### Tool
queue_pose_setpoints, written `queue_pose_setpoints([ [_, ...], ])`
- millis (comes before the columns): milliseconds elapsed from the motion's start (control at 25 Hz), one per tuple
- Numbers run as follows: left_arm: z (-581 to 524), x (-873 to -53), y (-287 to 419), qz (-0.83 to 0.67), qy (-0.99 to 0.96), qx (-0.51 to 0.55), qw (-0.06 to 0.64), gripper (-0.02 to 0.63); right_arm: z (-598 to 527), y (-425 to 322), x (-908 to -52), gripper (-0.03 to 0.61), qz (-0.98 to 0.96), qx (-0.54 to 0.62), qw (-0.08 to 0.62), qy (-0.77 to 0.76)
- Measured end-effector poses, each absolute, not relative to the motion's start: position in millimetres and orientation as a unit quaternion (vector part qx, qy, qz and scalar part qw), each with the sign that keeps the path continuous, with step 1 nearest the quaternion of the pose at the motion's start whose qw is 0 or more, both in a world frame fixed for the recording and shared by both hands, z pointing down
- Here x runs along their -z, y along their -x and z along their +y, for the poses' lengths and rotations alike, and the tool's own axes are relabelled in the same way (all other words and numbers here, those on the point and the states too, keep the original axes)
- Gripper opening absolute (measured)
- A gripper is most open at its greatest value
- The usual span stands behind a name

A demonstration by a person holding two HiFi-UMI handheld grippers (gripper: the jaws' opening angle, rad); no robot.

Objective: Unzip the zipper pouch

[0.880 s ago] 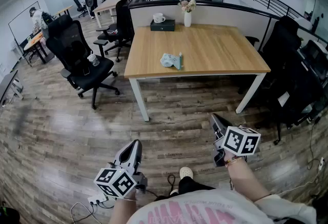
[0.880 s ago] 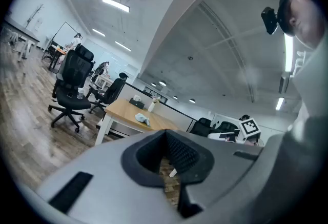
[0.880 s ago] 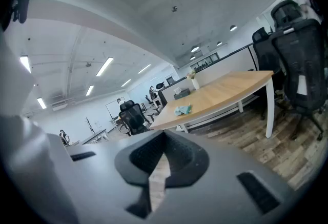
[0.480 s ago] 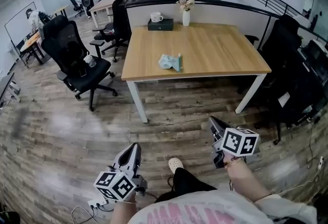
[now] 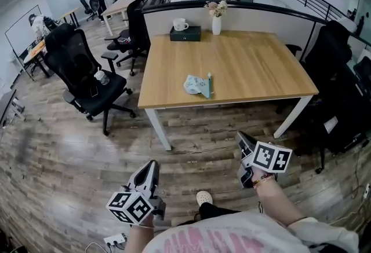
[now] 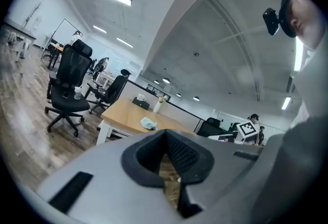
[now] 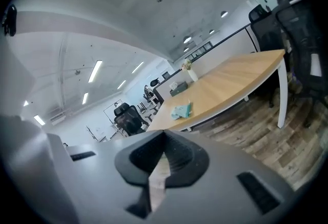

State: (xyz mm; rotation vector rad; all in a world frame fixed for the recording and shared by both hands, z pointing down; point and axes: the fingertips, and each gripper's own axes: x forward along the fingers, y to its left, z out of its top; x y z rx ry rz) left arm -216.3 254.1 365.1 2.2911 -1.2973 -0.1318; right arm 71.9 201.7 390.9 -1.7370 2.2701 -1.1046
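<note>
A small light-teal zipper pouch [image 5: 197,85] lies near the front edge of a wooden table [image 5: 255,66]; it shows also as the pouch [image 6: 149,124] and the pouch [image 7: 182,110], far ahead of both grippers. My left gripper [image 5: 152,166] hangs low over the floor at the lower left, shut and empty. My right gripper [image 5: 243,139] is held at the lower right, also shut with nothing in it. Both are well short of the table. In the gripper views the left gripper [image 6: 165,166] and right gripper [image 7: 160,169] have their jaws together.
On the table's far side stand a white mug [image 5: 179,24] on a dark box [image 5: 185,33] and a vase with flowers [image 5: 216,24]. Black office chairs [image 5: 87,75] stand left of the table, another chair [image 5: 342,90] at the right. People are in the background at the left.
The view has shifted slightly, so the table sits a little lower and to the right in the head view. My foot has stepped. Both grippers keep their places.
</note>
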Motion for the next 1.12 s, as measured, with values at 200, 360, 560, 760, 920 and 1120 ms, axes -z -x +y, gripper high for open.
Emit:
queue_pose_setpoints([
  [200,175.4,-352.2,210.9,-0.485,-0.843,0.054,0.226,0.002,114.4,-75.8,-385.3,-0.003,0.746,0.363,0.064,0.555],
  [360,119.8,-356.9,206.9,-0.510,-0.833,0.058,0.204,0.000,57.8,-75.0,-396.2,-0.003,0.745,0.386,0.088,0.537],
  [560,76.1,-371.0,188.6,-0.474,-0.847,0.062,0.232,0.000,25.1,-62.4,-447.1,-0.003,0.718,0.440,0.076,0.533],
  [760,32.2,-396.0,184.7,-0.455,-0.852,0.026,0.259,0.000,-6.6,-47.9,-485.0,-0.003,0.682,0.507,0.111,0.516],
  [920,-19.6,-408.4,189.3,-0.440,-0.860,-0.006,0.258,0.000,-37.6,-31.2,-498.1,0.045,0.667,0.534,0.149,0.497],
  [1120,-101.3,-390.4,181.5,-0.376,-0.889,0.017,0.259,0.002,-81.5,-21.7,-514.9,0.142,0.624,0.566,0.217,0.494],
])
